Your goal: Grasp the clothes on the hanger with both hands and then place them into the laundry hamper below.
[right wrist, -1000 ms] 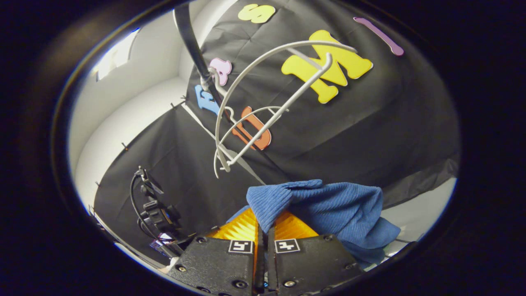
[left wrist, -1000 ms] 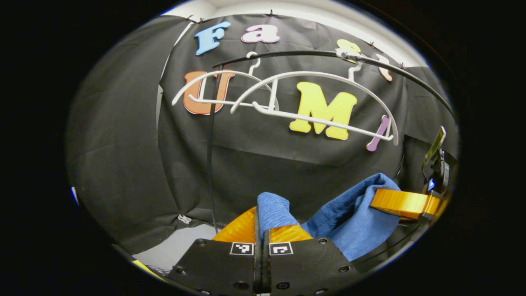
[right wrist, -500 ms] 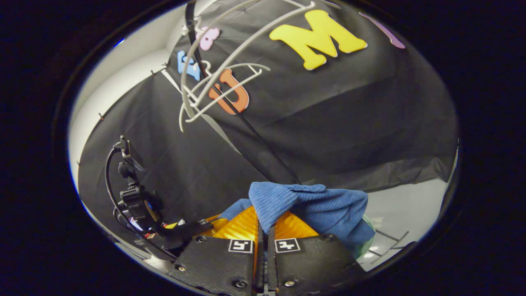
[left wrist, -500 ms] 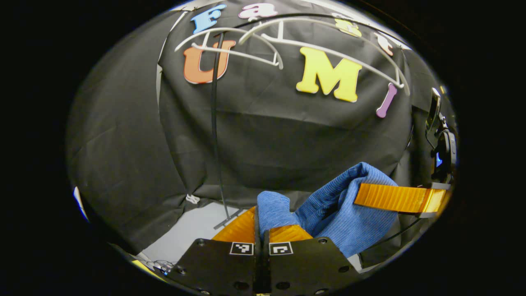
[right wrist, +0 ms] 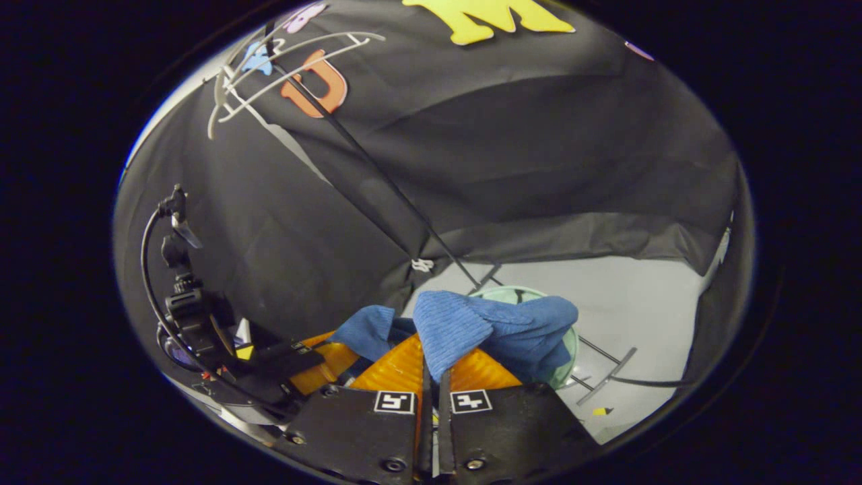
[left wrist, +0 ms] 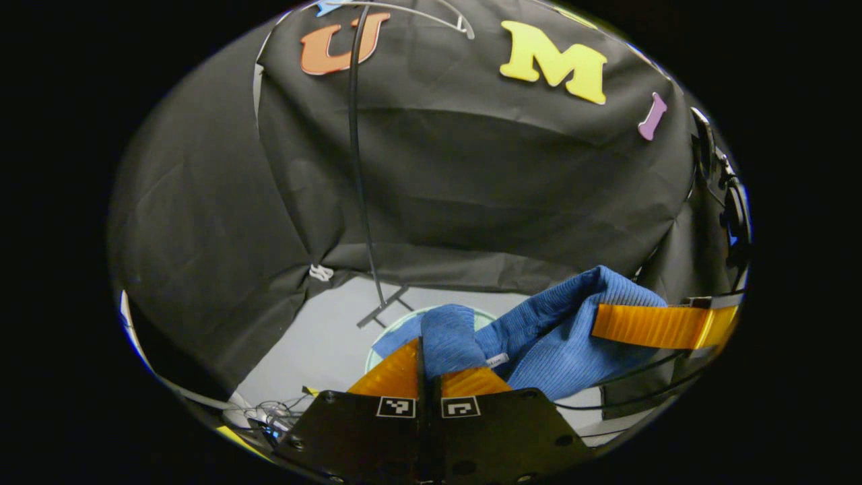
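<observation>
In the left gripper view, the left claw (left wrist: pixel 429 377) sits at the bottom centre, its two orange fingers pressed together on a bunched fold of a blue ribbed knit garment (left wrist: pixel 559 343). The garment stretches from that pinch to the right, where the other claw's orange finger (left wrist: pixel 656 325) lies across it. Just beyond and below the cloth, the pale green rim of a round laundry hamper (left wrist: pixel 387 323) stands on the light grey floor (left wrist: pixel 323 343). A thin black pole of the clothes rack (left wrist: pixel 357 168) rises from a small foot on the floor, near the hamper's far side.

In the right gripper view, the right claw (right wrist: pixel 431 384) likewise holds the blue garment (right wrist: pixel 498 327), its orange fingers closed tight on a fold at bottom centre. The cloth hangs over the hamper (right wrist: pixel 515 294), whose green rim shows just behind it and at its right edge. To the left, part of the left claw's orange finger (right wrist: pixel 316 370) touches another blue fold. White plastic hangers (right wrist: pixel 269 74) hang bare at the far upper left, well apart from the garment. Loose cables (left wrist: pixel 269 411) lie on the floor at the near left of the left gripper view.
</observation>
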A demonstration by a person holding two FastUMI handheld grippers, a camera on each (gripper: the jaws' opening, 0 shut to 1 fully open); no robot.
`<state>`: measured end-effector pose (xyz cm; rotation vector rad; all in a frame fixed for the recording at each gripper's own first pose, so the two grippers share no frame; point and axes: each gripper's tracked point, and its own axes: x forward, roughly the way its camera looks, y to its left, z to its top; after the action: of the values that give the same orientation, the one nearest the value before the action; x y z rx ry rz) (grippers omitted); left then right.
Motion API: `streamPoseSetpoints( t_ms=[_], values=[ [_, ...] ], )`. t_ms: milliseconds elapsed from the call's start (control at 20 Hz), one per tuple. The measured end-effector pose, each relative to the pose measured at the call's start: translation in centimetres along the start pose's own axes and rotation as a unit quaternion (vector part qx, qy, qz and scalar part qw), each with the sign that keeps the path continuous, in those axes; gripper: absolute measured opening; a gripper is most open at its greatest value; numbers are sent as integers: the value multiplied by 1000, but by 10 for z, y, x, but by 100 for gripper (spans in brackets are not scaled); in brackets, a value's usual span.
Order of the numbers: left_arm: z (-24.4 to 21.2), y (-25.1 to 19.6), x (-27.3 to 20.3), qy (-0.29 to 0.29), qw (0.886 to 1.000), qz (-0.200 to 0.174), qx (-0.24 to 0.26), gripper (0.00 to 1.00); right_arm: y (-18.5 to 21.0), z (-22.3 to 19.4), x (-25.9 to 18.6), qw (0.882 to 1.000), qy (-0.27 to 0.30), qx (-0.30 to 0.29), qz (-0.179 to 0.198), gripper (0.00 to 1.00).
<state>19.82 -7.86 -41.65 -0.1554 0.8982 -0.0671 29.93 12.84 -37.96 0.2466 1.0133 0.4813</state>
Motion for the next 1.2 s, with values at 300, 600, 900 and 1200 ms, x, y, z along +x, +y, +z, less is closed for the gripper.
streamPoseSetpoints(
  t_ms=[300, 600, 900, 1200],
  values=[
    [-24, -6, 5, 57, 998, 2, 11, 0, -25, -22, 11, 997, 55, -15, -58, 7],
    [-32, -9, 6, 90, 996, 1, 3, 4, -31, -28, 10, 994, 73, -20, -75, 7],
    [-21, -3, 5, 70, 997, -3, 18, 33, -31, -27, 13, 995, 61, -16, -82, 8],
    [-27, 6, -1, 68, 998, 8, 15, 100, -35, -13, 11, 994, 37, -38, -100, 80]
  ],
)
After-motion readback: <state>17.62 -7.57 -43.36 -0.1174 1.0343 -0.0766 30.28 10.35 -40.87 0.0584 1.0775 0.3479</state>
